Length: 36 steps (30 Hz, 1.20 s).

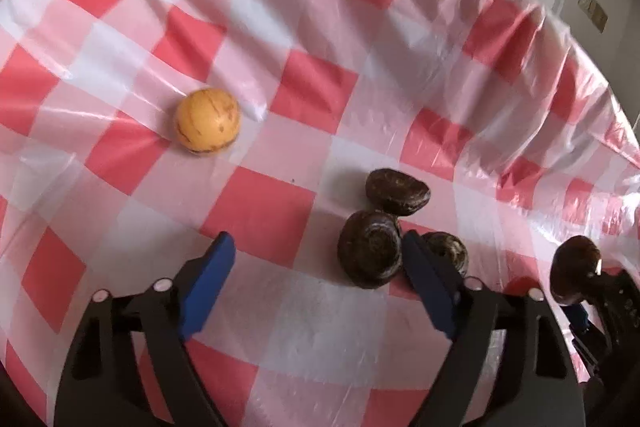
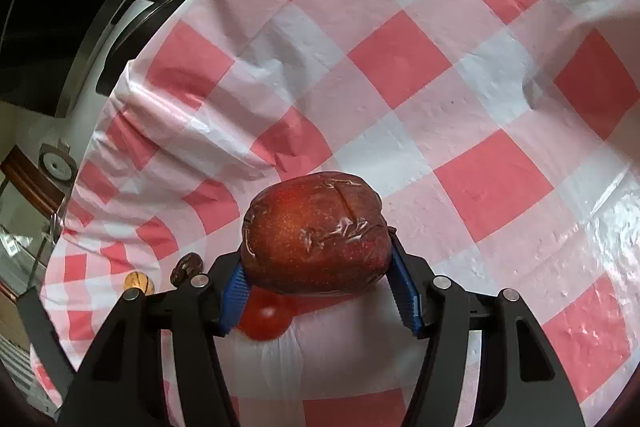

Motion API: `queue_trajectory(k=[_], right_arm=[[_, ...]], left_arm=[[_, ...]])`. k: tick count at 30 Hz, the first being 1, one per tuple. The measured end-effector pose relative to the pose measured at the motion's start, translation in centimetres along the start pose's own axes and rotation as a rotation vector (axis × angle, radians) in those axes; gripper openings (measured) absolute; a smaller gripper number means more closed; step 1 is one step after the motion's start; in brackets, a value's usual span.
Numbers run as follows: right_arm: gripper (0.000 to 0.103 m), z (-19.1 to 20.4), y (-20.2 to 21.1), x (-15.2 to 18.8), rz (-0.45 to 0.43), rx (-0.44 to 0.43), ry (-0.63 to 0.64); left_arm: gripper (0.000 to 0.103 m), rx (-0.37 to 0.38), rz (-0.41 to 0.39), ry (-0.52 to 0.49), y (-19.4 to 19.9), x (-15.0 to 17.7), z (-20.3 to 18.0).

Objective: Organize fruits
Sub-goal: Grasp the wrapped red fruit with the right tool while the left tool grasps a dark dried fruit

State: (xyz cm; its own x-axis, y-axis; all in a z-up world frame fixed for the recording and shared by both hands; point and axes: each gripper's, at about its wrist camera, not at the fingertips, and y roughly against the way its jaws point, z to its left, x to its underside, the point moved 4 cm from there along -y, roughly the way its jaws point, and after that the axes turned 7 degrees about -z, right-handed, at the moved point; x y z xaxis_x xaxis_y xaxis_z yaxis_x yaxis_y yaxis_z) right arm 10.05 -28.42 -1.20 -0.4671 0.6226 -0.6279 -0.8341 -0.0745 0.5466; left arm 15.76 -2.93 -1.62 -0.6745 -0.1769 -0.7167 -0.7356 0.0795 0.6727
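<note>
The right tool [image 2: 316,267] grips a red apple [image 2: 316,235] wrapped in clear plastic film, its blue pads [image 2: 236,291] pressed against the fruit's two sides, and the apple is held above the table [image 2: 400,59], which is covered with a red, pink and white checked plastic cloth. Directly under the held apple, partly hidden by it and by the tool, a smaller round red fruit [image 2: 266,319] lies on the cloth. Far off at the left edge of the right wrist view sit a small orange-yellow fruit [image 2: 138,283] and a dark brown one [image 2: 186,267], both tiny in that picture. The left tool [image 1: 316,251] stands partly open over the cloth with nothing pressed between its blue pads [image 1: 208,283]. Its right finger lies between two of three dark brown, wrinkled round fruits [image 1: 370,253] that cluster together: one sits just inside that finger, close to it or touching, another [image 1: 446,251] just outside it, and the third [image 1: 398,191] lies beyond them, touching the first. The orange-yellow fruit [image 1: 208,123], streaked with thin dark lines, rests alone on the cloth, well apart from the cluster and ahead of the left finger. At the right edge of the left wrist view the right tool [image 1: 600,307] shows, blurred, with a dark reddish fruit [image 1: 574,267] in it.
</note>
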Motion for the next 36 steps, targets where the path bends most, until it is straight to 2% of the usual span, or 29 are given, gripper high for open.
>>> queue_trajectory(k=[7,10,14,22,29,36], right_arm=[[0.06,-0.1,-0.2,0.1,0.006,0.003,-0.004],[0.06,0.1,-0.2,0.1,0.006,0.006,0.006],[0.06,0.1,-0.2,0.1,0.006,0.007,0.005],[0.06,0.1,-0.2,0.1,-0.004,0.002,0.011],[0.06,-0.4,-0.2,-0.1,-0.005,-0.026,-0.02],[0.06,-1.9,-0.2,-0.5,-0.005,-0.034,-0.099]], left_arm=[[0.075,0.004,0.022,-0.046,-1.3,-0.5,-1.1],[0.061,0.012,0.028,-0.09,-1.2,-0.2,-1.7],[0.038,0.038,0.031,-0.122,-0.9,0.1,-2.1],[0.038,0.076,0.018,-0.067,-0.3,0.5,-1.8],[0.038,0.056,-0.013,-0.009,-0.2,0.0,-0.2],[0.038,0.017,-0.118,0.036,4.2,0.4,2.3]])
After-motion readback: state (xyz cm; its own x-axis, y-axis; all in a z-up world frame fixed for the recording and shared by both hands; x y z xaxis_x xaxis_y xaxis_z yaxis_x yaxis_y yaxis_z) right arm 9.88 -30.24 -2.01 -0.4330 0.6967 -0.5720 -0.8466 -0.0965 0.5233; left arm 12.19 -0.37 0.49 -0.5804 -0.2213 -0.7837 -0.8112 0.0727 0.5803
